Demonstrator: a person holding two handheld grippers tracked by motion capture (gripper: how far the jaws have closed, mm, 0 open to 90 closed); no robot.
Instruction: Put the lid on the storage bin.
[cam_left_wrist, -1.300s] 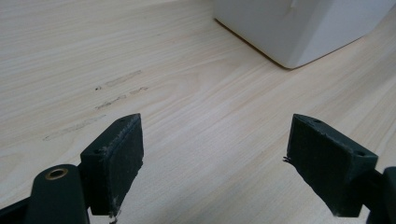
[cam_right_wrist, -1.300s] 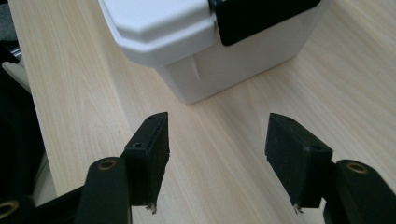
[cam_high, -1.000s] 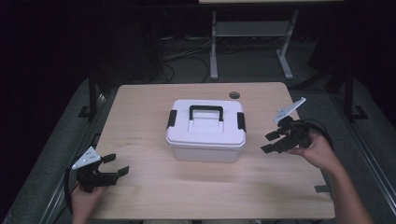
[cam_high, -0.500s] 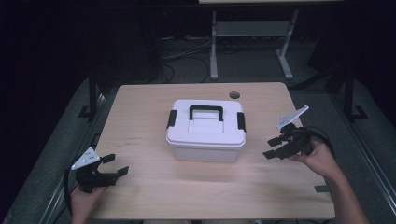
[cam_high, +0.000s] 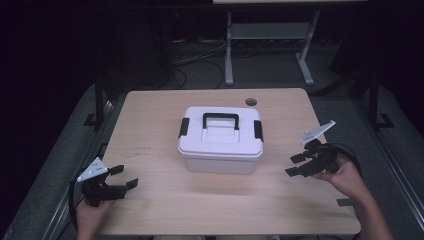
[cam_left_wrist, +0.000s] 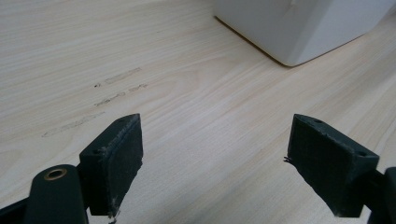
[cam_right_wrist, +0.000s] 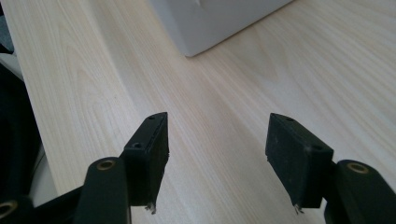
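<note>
A white lidded box (cam_high: 220, 140) with a black carry handle (cam_high: 220, 119) and a black latch on each side stands mid-table. My left gripper (cam_high: 124, 177) rests low at the front left corner, open, nothing between its pads (cam_left_wrist: 116, 158); a corner of the box (cam_left_wrist: 299, 28) lies ahead of it. My right gripper (cam_high: 296, 165) hovers just above the wood to the right of the box, jaws apart and empty, pointing toward it. Its pads (cam_right_wrist: 152, 149) frame bare wood, with the box's corner (cam_right_wrist: 210, 23) beyond.
The wooden table (cam_high: 165, 205) has bare surface in front of and beside the box. A small dark round disc (cam_high: 251, 102) lies near the far edge. A white metal stand (cam_high: 270, 35) and cables sit on the dark floor behind.
My right gripper has sunk toward the tabletop and drifted slightly nearer the front edge. The left gripper and the box have stayed put.
</note>
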